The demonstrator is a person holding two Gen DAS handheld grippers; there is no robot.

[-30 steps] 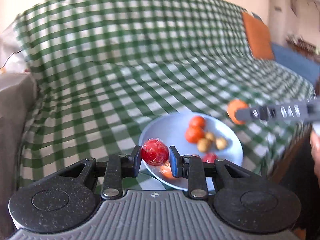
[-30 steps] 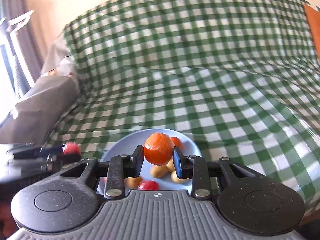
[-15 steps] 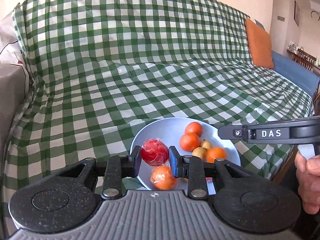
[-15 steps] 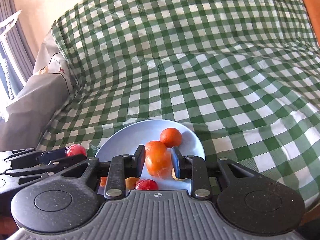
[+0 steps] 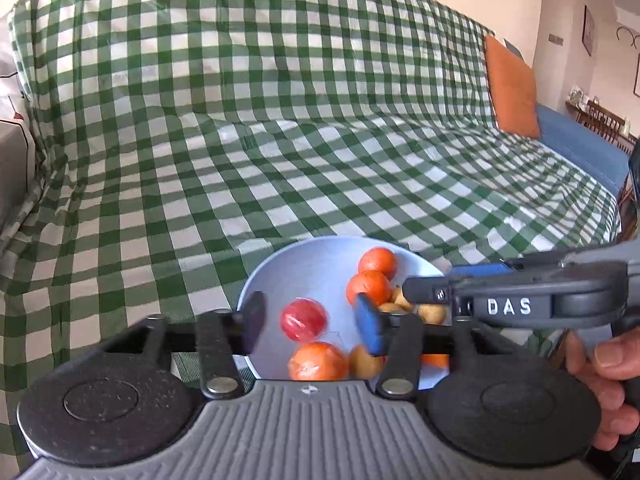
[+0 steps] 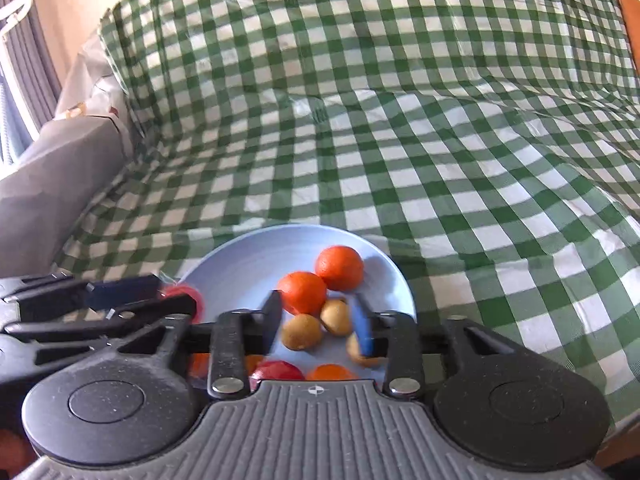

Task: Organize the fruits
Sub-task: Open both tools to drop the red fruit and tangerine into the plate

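A pale blue plate (image 5: 304, 264) (image 6: 248, 256) lies on the green checked sofa cover. It holds oranges (image 5: 369, 286) (image 6: 339, 267), small brown fruits (image 6: 302, 332) and red fruits. My left gripper (image 5: 312, 322) is open over the plate's near edge. A red fruit (image 5: 303, 319) lies on the plate between its fingers, free of both pads. My right gripper (image 6: 318, 324) is open over the plate, with an orange (image 6: 303, 292) and brown fruits between and beyond its fingers. The right gripper also shows in the left wrist view (image 5: 424, 292), the left one in the right wrist view (image 6: 176, 300).
The green checked cover (image 5: 280, 140) spreads over the sofa's seat and back. An orange cushion (image 5: 512, 88) leans at the far right. A grey sofa arm (image 6: 48, 176) stands at the left. A hand (image 5: 604, 384) holds the right gripper.
Both grippers have opened. The red fruit has left the left gripper and lies on the plate. The orange has left the right gripper and sits among the plate's fruits.
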